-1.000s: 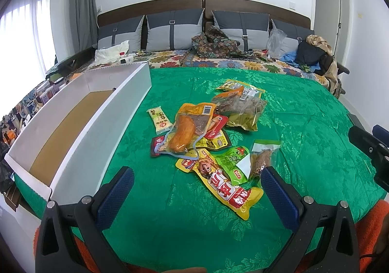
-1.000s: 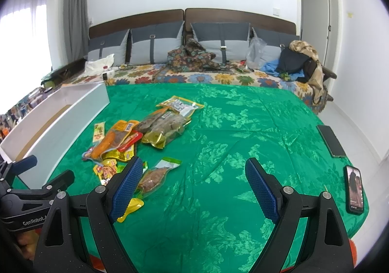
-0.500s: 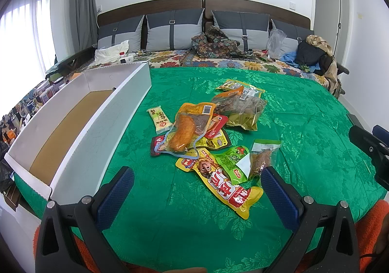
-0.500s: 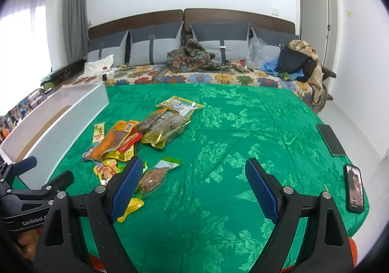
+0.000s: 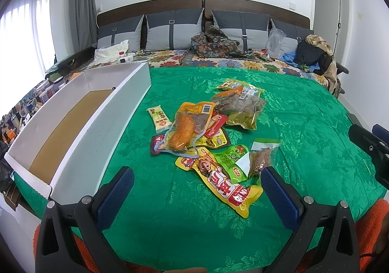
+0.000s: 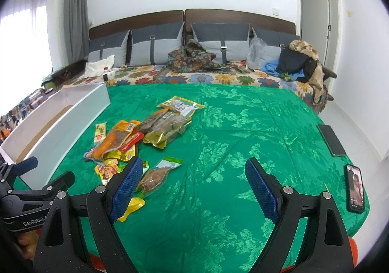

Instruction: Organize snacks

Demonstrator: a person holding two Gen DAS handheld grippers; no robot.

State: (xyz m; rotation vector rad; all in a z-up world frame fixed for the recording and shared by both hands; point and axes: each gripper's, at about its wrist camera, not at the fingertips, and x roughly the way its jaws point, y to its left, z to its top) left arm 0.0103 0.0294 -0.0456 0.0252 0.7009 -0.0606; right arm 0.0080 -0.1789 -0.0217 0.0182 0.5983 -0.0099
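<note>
Centrally, a loose pile of snack packets (image 5: 209,136) lies on the green bedspread (image 5: 304,127) of a bed, several of them overlapping. Nearest the camera in the left wrist view is a yellow-and-red packet (image 5: 223,183) with a cartoon face; a green packet (image 5: 231,161) partly covers its upper edge, and a clear pouch of brown food (image 5: 261,158) lies just beside that. Farther back, a clear pouch holding an orange piece (image 5: 182,132) rests on red packets, a small pale bar (image 5: 159,118) lies to its left, and a gold-edged pouch of dark pieces (image 5: 240,107) sits behind. To the left of the pile stands a long white box (image 5: 80,132) with a brown floor, open at the top. The left claw (image 5: 194,190) hovers above the near edge of the bed, jaws wide apart and holding nothing. The right claw (image 6: 192,183) is likewise spread wide and empty, its left finger overlapping the near packets in view. Two phones (image 6: 331,136) (image 6: 356,188) lie on the right edge of the bedspread. Grey pillows (image 5: 173,28) line the headboard.
</note>
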